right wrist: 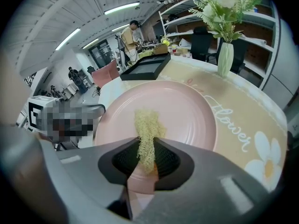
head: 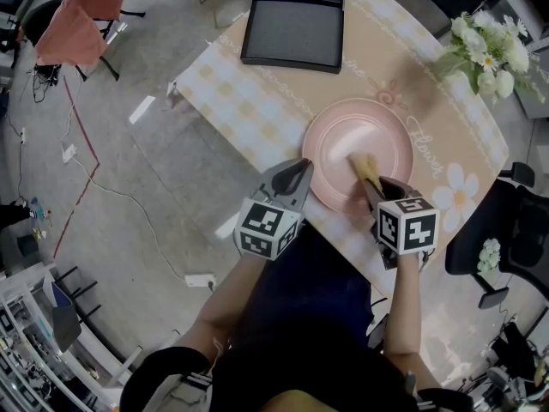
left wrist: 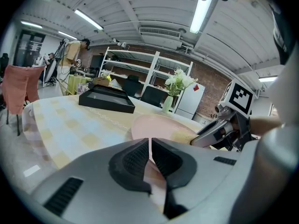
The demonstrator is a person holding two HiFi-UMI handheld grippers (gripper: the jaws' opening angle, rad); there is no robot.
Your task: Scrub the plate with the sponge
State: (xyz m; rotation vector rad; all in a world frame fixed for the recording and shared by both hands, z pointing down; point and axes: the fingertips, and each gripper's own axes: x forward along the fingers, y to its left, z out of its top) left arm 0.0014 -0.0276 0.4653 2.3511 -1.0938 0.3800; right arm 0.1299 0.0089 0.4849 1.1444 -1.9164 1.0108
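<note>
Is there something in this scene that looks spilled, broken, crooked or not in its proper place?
Nothing stands out. The plate lies flat near the edge of the table, the left gripper shut on its rim. The right gripper holds the sponge over the plate. The vase stands upright; nothing spilled.

Head view: from above the person's lap, looking steeply down on the tabletop (head: 257, 101), with the plate (head: 360, 140) at mid-frame and bare floor (head: 129, 196) to the left.

Left gripper view: rides low on the left gripper (head: 302, 166), facing level along its fingers (left wrist: 135, 160) across the plate's near rim toward distant shelves (left wrist: 135, 73). The right gripper (left wrist: 196, 139) enters at the right.

Right gripper view: sits higher and tilts down over its fingers (right wrist: 166, 160) and the sponge (right wrist: 147, 134), very close to the plate.

All three views share the plate, the black tray (head: 294, 24) and the flowers (head: 489, 50).
</note>
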